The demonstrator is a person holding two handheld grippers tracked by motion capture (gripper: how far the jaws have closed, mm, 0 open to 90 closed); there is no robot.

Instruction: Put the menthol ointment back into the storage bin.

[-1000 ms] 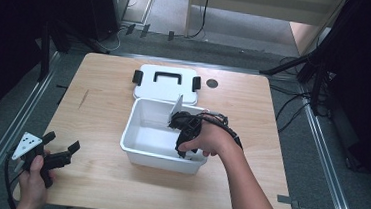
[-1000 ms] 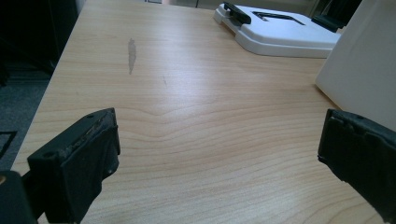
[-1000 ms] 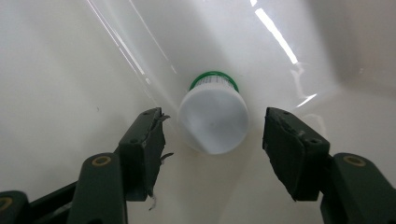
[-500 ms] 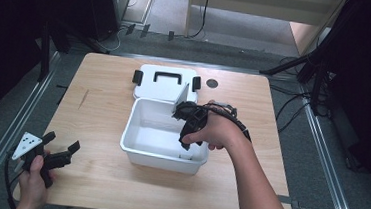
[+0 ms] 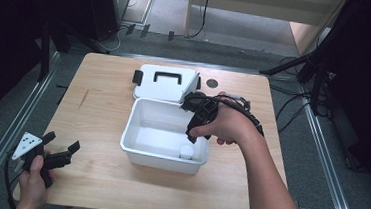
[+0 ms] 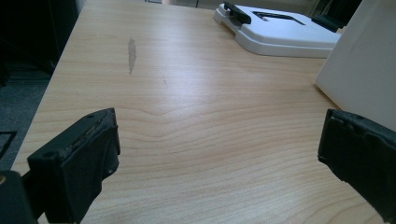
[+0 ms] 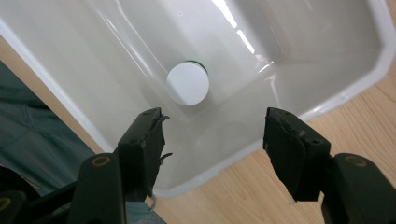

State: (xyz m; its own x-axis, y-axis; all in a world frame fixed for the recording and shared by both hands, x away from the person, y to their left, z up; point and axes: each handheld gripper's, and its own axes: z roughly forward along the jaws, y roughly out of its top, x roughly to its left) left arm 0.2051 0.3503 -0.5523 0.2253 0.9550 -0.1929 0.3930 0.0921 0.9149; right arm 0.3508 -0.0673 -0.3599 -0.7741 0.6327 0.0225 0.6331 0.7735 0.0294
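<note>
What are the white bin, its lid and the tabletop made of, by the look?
White bin: looks like glossy moulded plastic; the right gripper view shows bright streak reflections on its smooth inner walls.
Lid: probably the same white plastic, duller, with a black handle and black side latches.
Tabletop: pale wood-grain surface with a soft sheen, likely laminate or veneer; the pictures cannot settle which.

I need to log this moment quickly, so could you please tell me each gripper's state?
Left gripper: jaws open, holding nothing.
Right gripper: jaws open, empty, above the white box.
</note>
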